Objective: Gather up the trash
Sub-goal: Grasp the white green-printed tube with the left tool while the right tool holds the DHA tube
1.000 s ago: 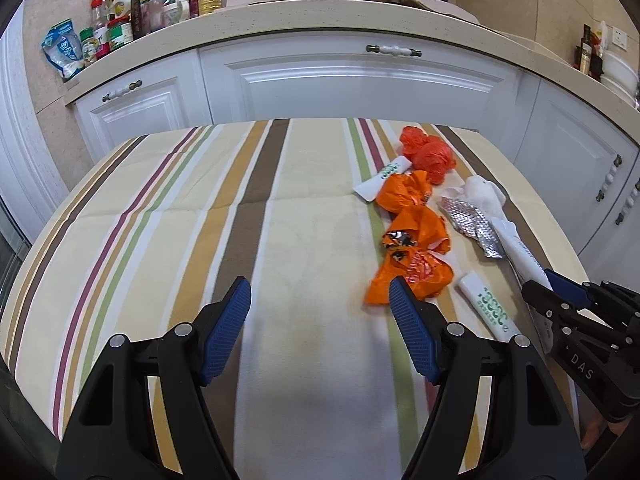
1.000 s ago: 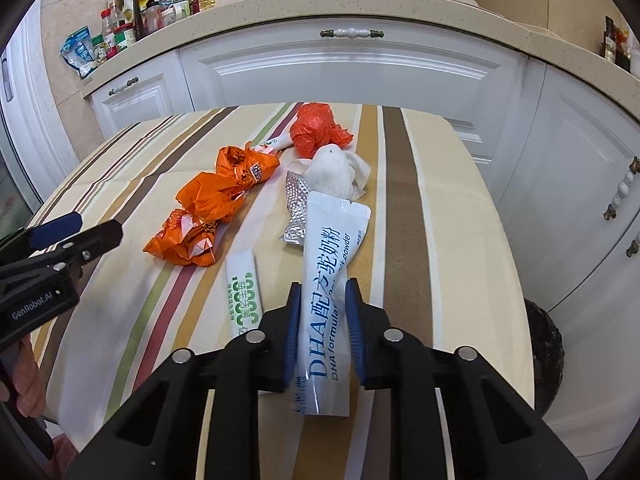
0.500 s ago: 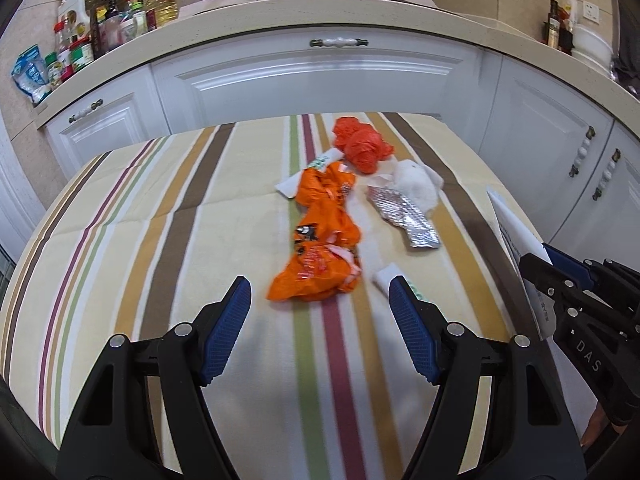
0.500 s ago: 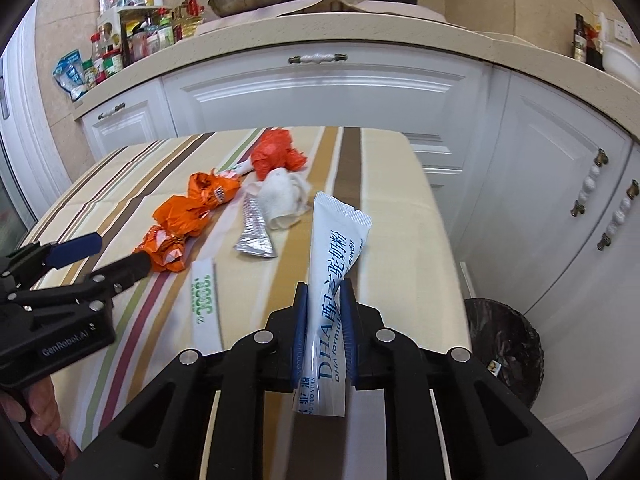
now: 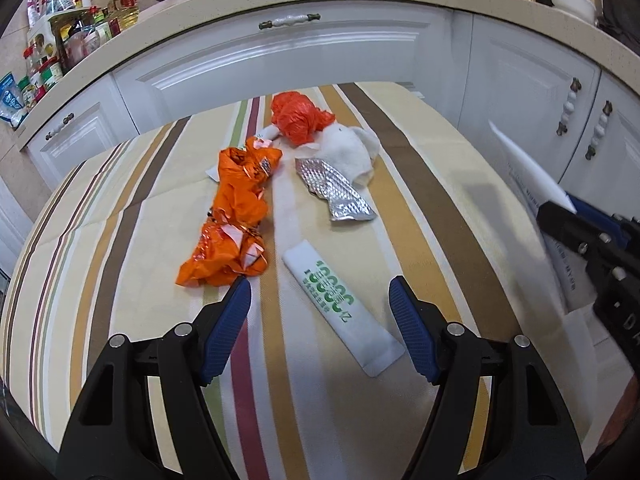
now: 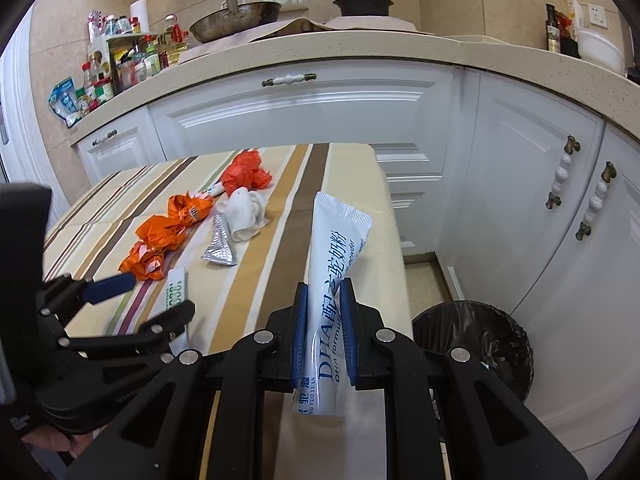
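Observation:
My right gripper (image 6: 323,300) is shut on a white DHA powder sachet (image 6: 334,248) and holds it up above the table's right edge; the sachet also shows in the left wrist view (image 5: 528,176). My left gripper (image 5: 320,300) is open and empty, low over a white sachet with green print (image 5: 340,306). On the striped table (image 5: 440,208) lie orange wrappers (image 5: 236,216), a red crumpled bag (image 5: 298,118), a white tissue wad (image 5: 348,152) and a silver foil packet (image 5: 336,196). A black-lined trash bin (image 6: 476,344) stands on the floor to the right of the table.
White kitchen cabinets (image 6: 304,116) run behind and to the right of the table. The counter holds a pan (image 6: 236,20), a black pot (image 6: 362,4) and bottles and jars (image 6: 120,60) at the left.
My right gripper lifted the DHA sachet off the table and moved right toward the bin. My left gripper moved right and closer, from bare cloth to over the green-print sachet.

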The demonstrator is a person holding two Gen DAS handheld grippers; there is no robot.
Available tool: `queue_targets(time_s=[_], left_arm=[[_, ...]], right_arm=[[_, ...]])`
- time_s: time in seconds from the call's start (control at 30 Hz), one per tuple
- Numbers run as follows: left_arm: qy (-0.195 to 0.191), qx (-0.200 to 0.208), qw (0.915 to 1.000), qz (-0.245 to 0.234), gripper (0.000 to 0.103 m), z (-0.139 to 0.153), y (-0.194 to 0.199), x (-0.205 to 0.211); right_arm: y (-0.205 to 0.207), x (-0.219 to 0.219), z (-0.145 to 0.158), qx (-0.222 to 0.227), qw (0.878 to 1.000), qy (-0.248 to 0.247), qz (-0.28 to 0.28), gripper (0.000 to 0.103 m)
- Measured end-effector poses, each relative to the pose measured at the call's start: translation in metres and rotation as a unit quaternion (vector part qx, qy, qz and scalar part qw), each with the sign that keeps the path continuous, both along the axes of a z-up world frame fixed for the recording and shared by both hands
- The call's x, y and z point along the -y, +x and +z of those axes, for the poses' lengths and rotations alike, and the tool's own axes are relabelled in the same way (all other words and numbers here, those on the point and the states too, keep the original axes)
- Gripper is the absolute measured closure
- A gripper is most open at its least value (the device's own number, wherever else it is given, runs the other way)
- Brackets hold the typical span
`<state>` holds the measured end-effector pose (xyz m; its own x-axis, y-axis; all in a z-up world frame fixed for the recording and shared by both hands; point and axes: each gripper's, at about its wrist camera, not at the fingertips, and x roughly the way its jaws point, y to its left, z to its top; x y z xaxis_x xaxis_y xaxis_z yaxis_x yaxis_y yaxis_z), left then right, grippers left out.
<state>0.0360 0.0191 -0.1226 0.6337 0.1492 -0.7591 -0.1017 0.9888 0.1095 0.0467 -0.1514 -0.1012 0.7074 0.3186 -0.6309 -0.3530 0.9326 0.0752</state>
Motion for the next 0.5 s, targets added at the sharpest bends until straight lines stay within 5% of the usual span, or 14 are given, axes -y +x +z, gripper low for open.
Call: queue_targets(time_s=[0.2,0.5], left_arm=[[-0.005,-0.015,0.9999,-0.005,0.038,-0.009,-0.006,-0.004],[-0.023,-0.009,0.9992,-0.030,0.072,-0.009,-0.019,-0.019]], right_arm=[[0.002,0.004,-0.002,-0.002,1.000,0.009,0.001,0.086],[0.001,0.002,-0.005,-0.005,1.000,0.008,0.003,0.086]])
